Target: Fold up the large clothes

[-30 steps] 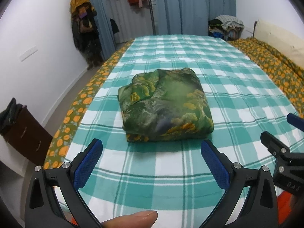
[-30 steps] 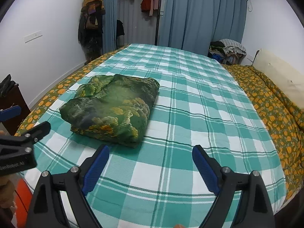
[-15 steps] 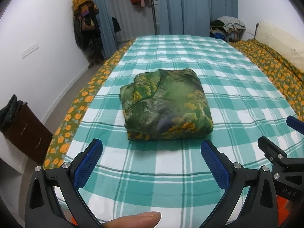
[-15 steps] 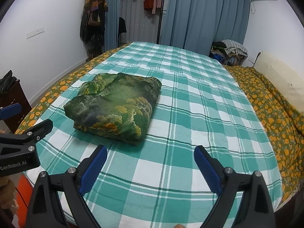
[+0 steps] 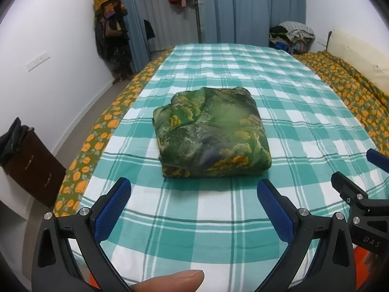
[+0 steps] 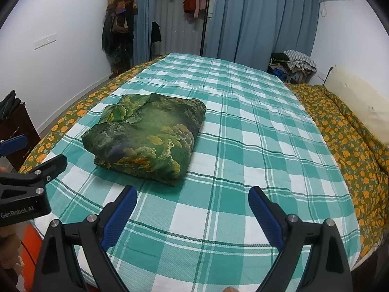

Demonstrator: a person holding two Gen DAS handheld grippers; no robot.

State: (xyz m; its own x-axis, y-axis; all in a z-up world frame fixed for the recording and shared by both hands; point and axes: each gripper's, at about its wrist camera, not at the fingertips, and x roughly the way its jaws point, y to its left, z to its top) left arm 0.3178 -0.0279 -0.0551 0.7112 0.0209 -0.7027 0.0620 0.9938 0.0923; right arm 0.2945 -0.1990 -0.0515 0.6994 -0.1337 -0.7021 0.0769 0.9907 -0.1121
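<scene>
A green garment with yellow print (image 5: 212, 132) lies folded into a compact square bundle on the teal-and-white checked bed cover (image 5: 218, 219). It also shows in the right wrist view (image 6: 148, 137), left of centre. My left gripper (image 5: 193, 198) is open and empty, held back from the bundle's near edge. My right gripper (image 6: 192, 203) is open and empty, to the right of the bundle over bare cover (image 6: 243, 146). Each gripper's side shows at the edge of the other's view.
An orange-flowered quilt (image 6: 352, 146) lies along the bed's right side, with a cream headboard (image 6: 359, 99) beyond. A dark wooden cabinet (image 5: 29, 168) stands left of the bed. Blue curtains (image 6: 262, 19), hanging coats (image 6: 119, 24) and a clothes pile (image 6: 294, 63) are at the back.
Both grippers have drawn back and risen slightly from the folded bundle, which now looks a little farther away. The bundle has not moved. Both stay open.
</scene>
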